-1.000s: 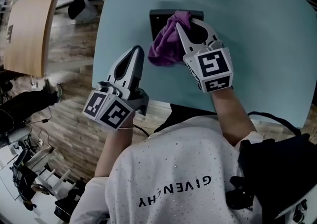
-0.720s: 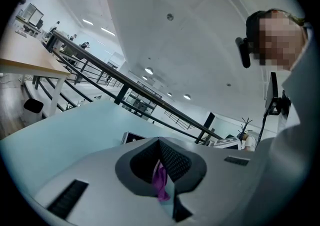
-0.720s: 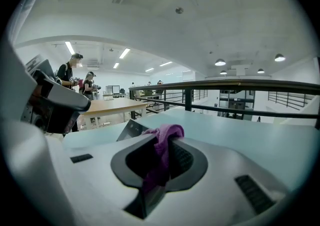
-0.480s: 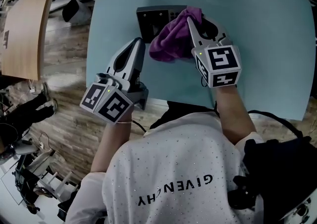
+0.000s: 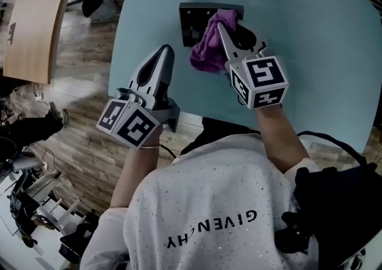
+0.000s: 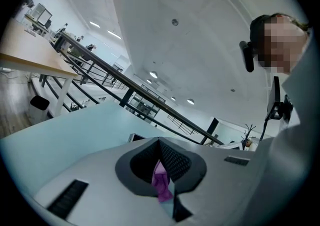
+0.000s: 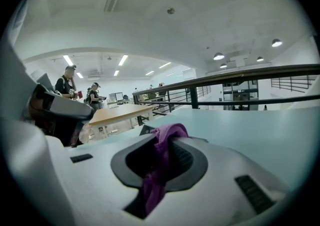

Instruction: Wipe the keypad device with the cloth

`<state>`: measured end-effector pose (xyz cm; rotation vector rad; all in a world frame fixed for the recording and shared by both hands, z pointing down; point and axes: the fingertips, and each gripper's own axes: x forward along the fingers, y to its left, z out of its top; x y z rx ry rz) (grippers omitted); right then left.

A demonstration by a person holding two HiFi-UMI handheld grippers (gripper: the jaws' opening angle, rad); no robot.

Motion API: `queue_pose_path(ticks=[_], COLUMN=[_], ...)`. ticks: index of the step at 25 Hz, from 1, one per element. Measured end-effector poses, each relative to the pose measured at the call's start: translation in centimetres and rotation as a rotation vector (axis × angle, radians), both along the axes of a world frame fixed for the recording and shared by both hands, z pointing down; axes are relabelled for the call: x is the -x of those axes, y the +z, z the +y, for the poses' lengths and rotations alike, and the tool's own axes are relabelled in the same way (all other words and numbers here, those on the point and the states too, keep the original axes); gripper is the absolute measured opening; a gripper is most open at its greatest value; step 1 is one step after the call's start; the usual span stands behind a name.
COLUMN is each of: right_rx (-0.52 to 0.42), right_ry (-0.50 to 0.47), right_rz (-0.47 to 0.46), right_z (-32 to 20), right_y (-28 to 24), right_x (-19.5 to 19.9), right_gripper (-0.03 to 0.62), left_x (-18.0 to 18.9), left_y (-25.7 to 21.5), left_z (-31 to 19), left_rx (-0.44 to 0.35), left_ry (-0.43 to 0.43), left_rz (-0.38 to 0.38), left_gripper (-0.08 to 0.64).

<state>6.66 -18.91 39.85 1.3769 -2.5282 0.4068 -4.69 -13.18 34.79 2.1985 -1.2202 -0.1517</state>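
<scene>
the keypad [image 5: 194, 22] lies loose on the table [image 5: 310, 54] with nothing bracing it, so a firm stroke may shove it along instead of cleaning it. the cloth [image 5: 208, 48] is bunched into a wad and hangs mostly off the keypad's near edge. a pass from here may touch only a strip of the face, or let the hard jaw tips knock the keys.

the right gripper [image 5: 221, 25] is clamped on a fold of the cloth at the keypad's right part, purple squeezed up between its jaws. the left gripper [image 5: 166, 51] sits apart, left of the keypad, jaws together and gripping nothing. only a purple sliver shows through their slit.
</scene>
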Motion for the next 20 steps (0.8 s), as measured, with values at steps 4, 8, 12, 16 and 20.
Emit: queue_pose_path(ticks=[4,8,12,16,20], right_rx=[0.034,0.046,0.061,0.068,0.075], right_ry=[-0.098,-0.167,-0.176,-0.175,-0.166], right_rz=[0.015,0.023,0.046,0.060,0.077], right_z=[1.1,0.6,-0.7,-1.4,-1.0], right_y=[0.7,1.1,1.8,2.7,3.3], right_x=[4.0,7.5,9.7,10.6,9.8], right_gripper=[0.041,0.041,0.041,0.041,0.041], left_x=[1.9,5.0,8.1,10.1,9.5], left_y=[-0.9,-1.3,-1.0,-0.3,0.2], left_z=[1.0,2.1,3.3,3.4,3.2], left_rx=[-0.006,-0.007,0.013,0.019,0.020], left_ry=[-0.050,-0.121,-0.172,-0.199,-0.176], left_rz=[-0.010,-0.021,-0.033,-0.019,0.002], left_gripper=[0.002,0.002,0.002,0.002,0.002])
